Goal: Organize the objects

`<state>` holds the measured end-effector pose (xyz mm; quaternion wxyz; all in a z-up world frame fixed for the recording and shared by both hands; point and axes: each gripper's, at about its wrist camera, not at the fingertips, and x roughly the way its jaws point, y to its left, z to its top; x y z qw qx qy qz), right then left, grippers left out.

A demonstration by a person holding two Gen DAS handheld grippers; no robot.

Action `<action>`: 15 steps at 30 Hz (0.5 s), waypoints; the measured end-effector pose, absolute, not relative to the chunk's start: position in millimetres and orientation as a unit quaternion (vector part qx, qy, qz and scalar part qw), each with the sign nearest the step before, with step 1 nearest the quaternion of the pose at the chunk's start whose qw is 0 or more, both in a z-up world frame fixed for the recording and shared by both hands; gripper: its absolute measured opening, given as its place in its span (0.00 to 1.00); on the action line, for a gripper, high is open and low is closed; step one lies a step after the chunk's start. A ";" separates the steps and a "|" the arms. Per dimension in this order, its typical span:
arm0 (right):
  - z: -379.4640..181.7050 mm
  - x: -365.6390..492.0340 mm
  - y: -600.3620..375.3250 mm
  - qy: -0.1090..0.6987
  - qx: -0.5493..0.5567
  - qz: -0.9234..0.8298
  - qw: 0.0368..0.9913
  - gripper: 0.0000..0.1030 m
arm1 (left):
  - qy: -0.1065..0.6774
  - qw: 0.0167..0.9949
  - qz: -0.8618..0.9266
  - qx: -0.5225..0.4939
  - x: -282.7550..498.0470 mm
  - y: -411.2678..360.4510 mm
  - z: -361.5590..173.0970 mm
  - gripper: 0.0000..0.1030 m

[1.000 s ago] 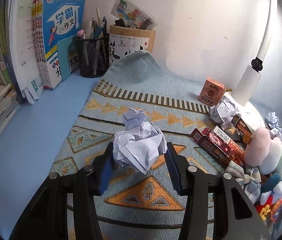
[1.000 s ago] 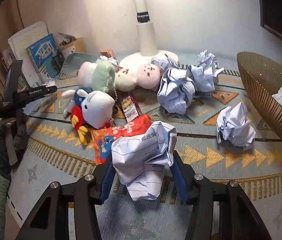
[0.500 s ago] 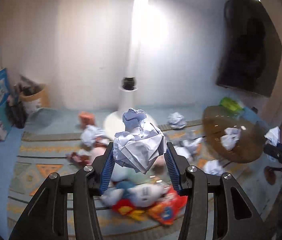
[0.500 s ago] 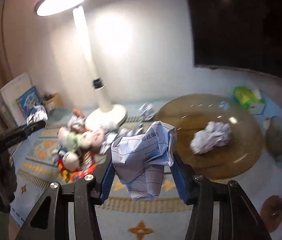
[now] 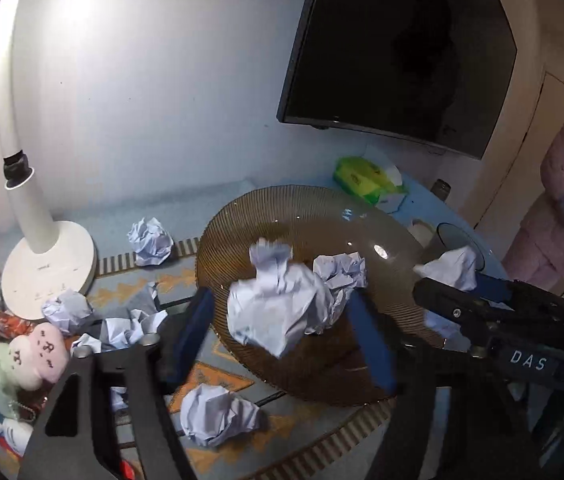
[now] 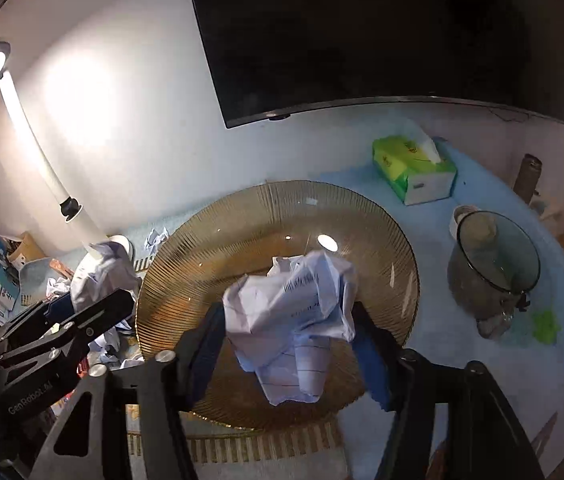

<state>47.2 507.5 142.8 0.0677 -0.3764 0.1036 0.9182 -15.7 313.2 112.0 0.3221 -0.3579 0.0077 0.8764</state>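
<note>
Two grippers are in use, one wad of paper between the fingers of each. The left gripper (image 5: 282, 340) has just been opening: its fingers (image 5: 196, 332) stand wide, and the white wad (image 5: 278, 312) hangs between them over the bowl (image 5: 242, 216) with a gap at either side, not pressed. The right gripper (image 6: 287, 348) has likewise just been opening; its fingers (image 6: 206, 344) are spread wide, with the printed wad (image 6: 293, 308) loose between them above the bowl's middle. One amber ribbed glass bowl is present, and one further loose wad (image 5: 339, 270) lies inside it. Five more crumpled wads are counted on the patterned mat (image 5: 218, 376) left of the bowl – the nearest wad (image 5: 218, 410) lies just beside its front rim. Around them on the tabletop (image 6: 433, 224) stand one white lamp (image 5: 48, 268), one green tissue box (image 6: 413, 168) and one glass pot (image 6: 493, 268); plush toys (image 5: 30, 352) lie at the left edge. One dark screen (image 5: 401, 52) is mounted on the wall. In the left view the bowl's right rim is crossed by the right gripper – the bowl's centre is hidden by the wads.
</note>
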 end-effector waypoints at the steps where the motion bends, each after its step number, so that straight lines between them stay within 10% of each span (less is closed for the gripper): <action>1: 142.0 45.6 508.3 0.095 -0.373 0.920 0.074 0.87 | 0.006 0.319 0.877 -0.358 -16.1 312.0 112.4 0.88; 10: 151.4 95.8 494.4 0.119 -0.344 0.931 0.015 0.90 | -0.036 0.285 0.901 -0.324 33.0 196.3 132.9 0.90; 15: 133.5 130.5 430.3 0.122 -0.347 0.926 -0.078 1.00 | 0.008 0.102 0.935 -0.341 61.0 92.5 102.2 0.97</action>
